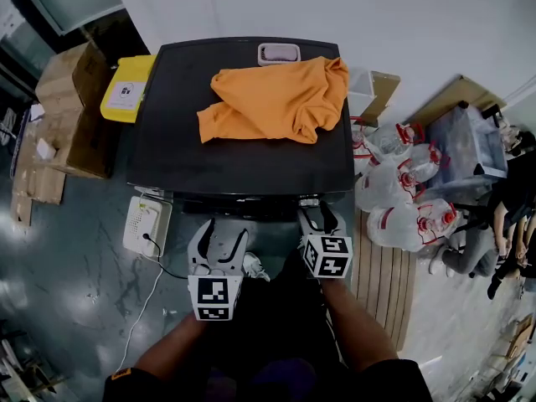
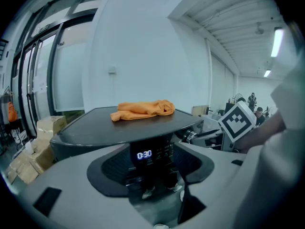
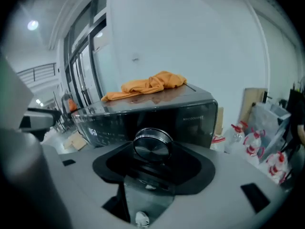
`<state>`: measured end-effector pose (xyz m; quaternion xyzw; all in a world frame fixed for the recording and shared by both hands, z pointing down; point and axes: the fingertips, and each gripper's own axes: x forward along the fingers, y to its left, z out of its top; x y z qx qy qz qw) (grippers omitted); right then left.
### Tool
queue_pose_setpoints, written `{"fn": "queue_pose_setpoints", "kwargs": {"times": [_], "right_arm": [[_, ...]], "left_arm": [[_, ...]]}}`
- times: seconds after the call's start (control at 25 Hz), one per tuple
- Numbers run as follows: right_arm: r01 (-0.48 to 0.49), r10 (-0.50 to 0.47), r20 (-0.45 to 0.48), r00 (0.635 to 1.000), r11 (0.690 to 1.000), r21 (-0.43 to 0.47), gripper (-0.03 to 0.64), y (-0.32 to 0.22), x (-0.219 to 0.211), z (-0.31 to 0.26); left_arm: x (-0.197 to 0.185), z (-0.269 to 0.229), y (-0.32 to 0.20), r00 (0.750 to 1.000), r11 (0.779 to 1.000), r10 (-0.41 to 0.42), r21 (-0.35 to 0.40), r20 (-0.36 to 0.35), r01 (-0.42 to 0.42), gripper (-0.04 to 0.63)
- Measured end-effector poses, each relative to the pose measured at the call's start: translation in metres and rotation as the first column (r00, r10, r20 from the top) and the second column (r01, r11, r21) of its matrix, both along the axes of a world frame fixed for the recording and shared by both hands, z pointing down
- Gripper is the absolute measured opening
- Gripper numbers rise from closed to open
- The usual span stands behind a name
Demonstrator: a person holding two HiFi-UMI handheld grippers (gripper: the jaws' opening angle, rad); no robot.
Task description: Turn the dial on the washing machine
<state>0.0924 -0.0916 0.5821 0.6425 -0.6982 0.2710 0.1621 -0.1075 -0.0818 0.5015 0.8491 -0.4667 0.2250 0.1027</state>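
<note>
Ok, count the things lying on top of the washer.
2. An orange cloth lies right of middle on top of the washer; a small pale tray sits at the back edge. Anything under the cloth is hidden.

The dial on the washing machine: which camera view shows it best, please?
The right gripper view: the dial faces the camera, centred between the open jaws. The left gripper view shows it small, from the side. In the head view the right gripper mostly hides it.
</note>
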Motion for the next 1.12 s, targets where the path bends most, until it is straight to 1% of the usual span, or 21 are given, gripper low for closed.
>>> {"fn": "queue_pose_setpoints", "kwargs": {"times": [0.04, 0.12, 0.2, 0.24, 0.32, 0.4, 0.48, 0.56, 0.64, 0.76, 0.84, 0.92, 1.0, 1.12], "right_arm": [[-0.005, 0.005, 0.043, 0.999, 1.0, -0.001, 0.264, 0.0, 0.001, 0.0], [-0.005, 0.005, 0.081, 0.997, 1.0, -0.004, 0.264, 0.001, 0.001, -0.001], [-0.001, 0.001, 0.074, 0.997, 1.0, -0.009, 0.264, 0.001, 0.001, -0.001], [0.002, -0.001, 0.053, 0.999, 1.0, -0.01, 0.264, 0.001, 0.001, -0.002], [0.016, -0.016, -0.036, 0.999, 1.0, -0.005, 0.264, 0.002, 0.0, -0.004], [0.047, -0.046, -0.163, 0.986, 0.999, 0.001, 0.265, 0.004, -0.003, -0.007], [0.083, -0.08, -0.281, 0.956, 0.997, 0.0, 0.268, 0.005, -0.007, -0.011], [0.109, -0.104, -0.369, 0.924, 0.994, -0.005, 0.27, 0.004, -0.011, -0.013], [0.124, -0.118, -0.416, 0.902, 0.992, -0.011, 0.27, 0.003, -0.012, -0.014], [0.136, -0.134, -0.445, 0.885, 0.99, -0.027, 0.27, 0.0, -0.013, -0.012], [0.13, -0.133, -0.445, 0.886, 0.991, -0.038, 0.264, -0.002, -0.012, -0.009], [0.117, -0.122, -0.408, 0.905, 0.992, -0.037, 0.259, -0.002, -0.01, -0.008], [0.096, -0.099, -0.325, 0.941, 0.995, -0.026, 0.258, -0.002, -0.008, -0.007], [0.049, -0.049, -0.137, 0.989, 0.999, -0.008, 0.258, 0.0, -0.003, -0.004]], "left_arm": [[0.0, 0.0, 0.0, 1.0, 1.0, 0.0, -0.001, -0.002, 0.0, 0.287], [0.001, 0.0, 0.001, 1.0, 1.0, 0.001, -0.002, -0.005, -0.001, 0.287], [0.002, -0.001, 0.001, 1.0, 1.0, 0.003, -0.002, -0.005, -0.003, 0.286], [0.002, -0.001, 0.001, 1.0, 1.0, 0.003, -0.002, -0.004, -0.003, 0.285], [0.002, -0.002, -0.001, 1.0, 1.0, 0.001, -0.001, -0.002, -0.001, 0.285], [0.002, -0.002, -0.001, 1.0, 1.0, -0.002, -0.001, 0.0, 0.002, 0.286], [0.001, -0.002, -0.001, 1.0, 1.0, -0.007, 0.0, 0.0, 0.007, 0.286], [0.0, -0.002, -0.001, 1.0, 1.0, -0.008, 0.0, -0.001, 0.008, 0.286], [0.0, -0.002, -0.001, 1.0, 1.0, -0.007, 0.001, -0.001, 0.007, 0.287], [0.0, -0.002, 0.0, 1.0, 1.0, -0.008, 0.002, 0.0, 0.008, 0.286], [-0.001, -0.002, 0.0, 1.0, 1.0, -0.008, 0.003, 0.0, 0.008, 0.285], [-0.001, -0.001, 0.001, 1.0, 1.0, -0.007, 0.001, 0.003, 0.007, 0.285], [-0.001, 0.0, 0.001, 1.0, 1.0, -0.004, -0.001, 0.005, 0.004, 0.287], [0.0, -0.001, 0.002, 1.0, 1.0, 0.0, 0.0, 0.002, 0.0, 0.285]]}}
